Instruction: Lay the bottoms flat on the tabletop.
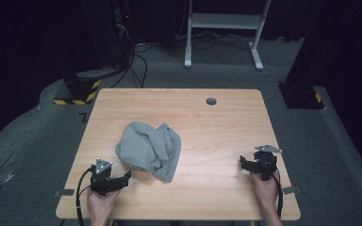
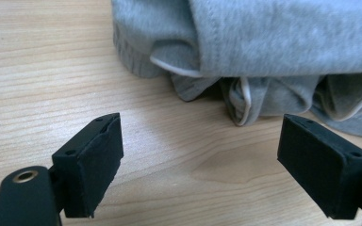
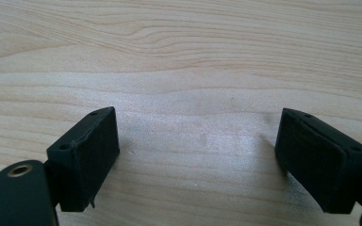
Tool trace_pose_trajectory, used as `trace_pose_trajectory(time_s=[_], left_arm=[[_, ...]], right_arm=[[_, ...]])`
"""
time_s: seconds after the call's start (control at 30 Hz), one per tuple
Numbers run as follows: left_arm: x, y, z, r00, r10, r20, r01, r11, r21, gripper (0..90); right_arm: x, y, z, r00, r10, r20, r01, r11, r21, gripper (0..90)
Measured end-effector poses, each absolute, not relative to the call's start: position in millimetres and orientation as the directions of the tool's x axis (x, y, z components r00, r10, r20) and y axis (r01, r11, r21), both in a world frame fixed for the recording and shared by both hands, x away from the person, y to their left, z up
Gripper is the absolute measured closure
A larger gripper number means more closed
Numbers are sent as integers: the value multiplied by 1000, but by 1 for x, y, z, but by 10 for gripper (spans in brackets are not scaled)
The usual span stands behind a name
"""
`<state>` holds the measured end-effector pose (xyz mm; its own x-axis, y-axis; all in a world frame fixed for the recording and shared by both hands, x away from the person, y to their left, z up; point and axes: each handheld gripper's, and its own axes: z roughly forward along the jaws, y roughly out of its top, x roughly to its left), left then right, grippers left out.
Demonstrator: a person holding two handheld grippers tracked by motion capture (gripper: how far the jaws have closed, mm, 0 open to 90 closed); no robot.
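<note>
Wooden table [image 1: 226, 141], crumpled grey garment [image 1: 149, 149] lying on it

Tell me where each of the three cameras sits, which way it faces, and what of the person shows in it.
High view: above the person's side, looking forward and down on the wooden table; both hands show, with the left gripper and right gripper.
Left gripper view: rides on the left gripper, looking along its open jaws at the grey garment.
Right gripper view: rides on the right gripper, looking along its open jaws at bare tabletop.
Shared: the high and left gripper views both show the garment.
</note>
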<state>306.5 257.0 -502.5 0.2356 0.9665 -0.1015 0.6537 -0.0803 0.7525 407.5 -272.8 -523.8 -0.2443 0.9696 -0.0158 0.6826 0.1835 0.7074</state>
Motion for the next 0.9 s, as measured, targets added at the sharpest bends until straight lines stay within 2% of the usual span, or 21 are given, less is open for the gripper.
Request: trace_pose_trajectory(time_s=[0.73, 0.9], left_arm=[[313, 248, -464, 307, 942, -139, 580, -69, 812, 168], [322, 243, -462, 331, 924, -190, 599, -50, 799, 185]], right_arm=[[408, -273, -524, -244, 970, -16, 683, 184, 707, 143], [408, -273, -524, -244, 970, -16, 683, 184, 707, 143]])
